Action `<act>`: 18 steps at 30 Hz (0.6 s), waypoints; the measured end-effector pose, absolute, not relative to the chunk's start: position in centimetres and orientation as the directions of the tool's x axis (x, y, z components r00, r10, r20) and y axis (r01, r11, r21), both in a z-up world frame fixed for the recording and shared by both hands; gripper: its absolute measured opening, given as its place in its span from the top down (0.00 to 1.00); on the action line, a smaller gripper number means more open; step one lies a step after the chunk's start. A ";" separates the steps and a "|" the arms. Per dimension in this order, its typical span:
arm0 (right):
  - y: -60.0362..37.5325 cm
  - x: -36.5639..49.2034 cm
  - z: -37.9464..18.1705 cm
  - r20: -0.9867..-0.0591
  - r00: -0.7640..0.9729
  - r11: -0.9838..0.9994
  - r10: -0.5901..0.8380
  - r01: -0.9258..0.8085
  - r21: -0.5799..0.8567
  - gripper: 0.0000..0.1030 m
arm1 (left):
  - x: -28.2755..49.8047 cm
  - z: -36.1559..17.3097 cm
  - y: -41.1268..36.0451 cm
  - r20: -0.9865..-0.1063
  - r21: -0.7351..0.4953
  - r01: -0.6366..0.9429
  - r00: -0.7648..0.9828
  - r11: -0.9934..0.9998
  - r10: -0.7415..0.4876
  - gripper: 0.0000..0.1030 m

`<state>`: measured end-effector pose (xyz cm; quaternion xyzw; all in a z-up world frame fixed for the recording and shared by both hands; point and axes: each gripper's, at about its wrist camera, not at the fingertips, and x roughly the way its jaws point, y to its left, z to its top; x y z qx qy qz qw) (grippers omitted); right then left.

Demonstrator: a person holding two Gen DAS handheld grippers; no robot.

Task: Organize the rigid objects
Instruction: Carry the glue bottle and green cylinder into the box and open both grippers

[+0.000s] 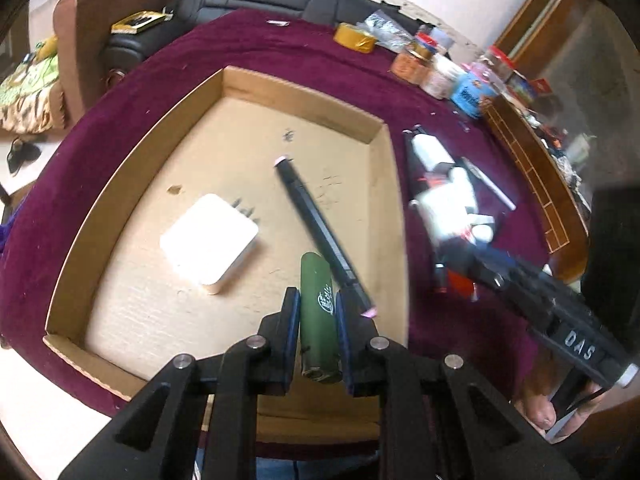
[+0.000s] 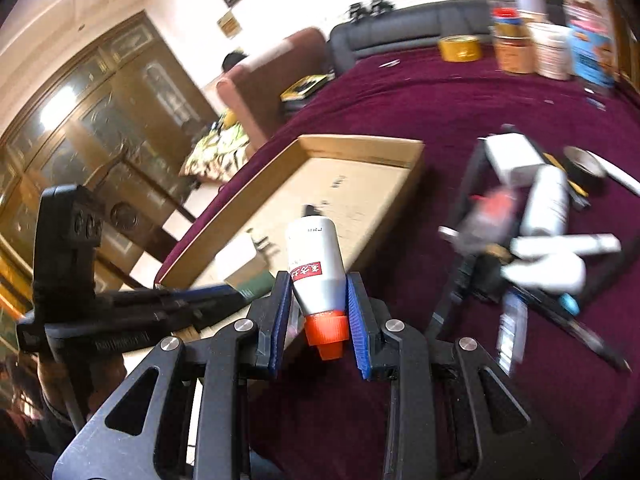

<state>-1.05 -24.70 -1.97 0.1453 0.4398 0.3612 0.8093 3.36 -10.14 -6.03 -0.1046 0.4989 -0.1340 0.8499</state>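
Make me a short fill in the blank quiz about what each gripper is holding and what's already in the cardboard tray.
1. The left gripper is shut on a ____ cylinder.
2. The right gripper grips a white bottle with an ____ cap.
3. In the cardboard tray lie a black pen and a white ____.

Missing words: green; orange; charger

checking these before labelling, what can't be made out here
- Left wrist view: pile of items right of the cardboard tray is motion-blurred; single things unreadable.
- Left wrist view: green cylinder, near end hidden behind the jaws.
- Right wrist view: white bottle label blurred; white charger partly hidden by the other gripper.
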 end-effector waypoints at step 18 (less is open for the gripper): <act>-16.5 3.7 -4.7 -0.771 0.311 0.815 0.557 -0.387 0.432 0.73 | 3.7 -8.1 -9.3 -0.847 -0.231 0.109 0.467 0.967 -0.255 0.86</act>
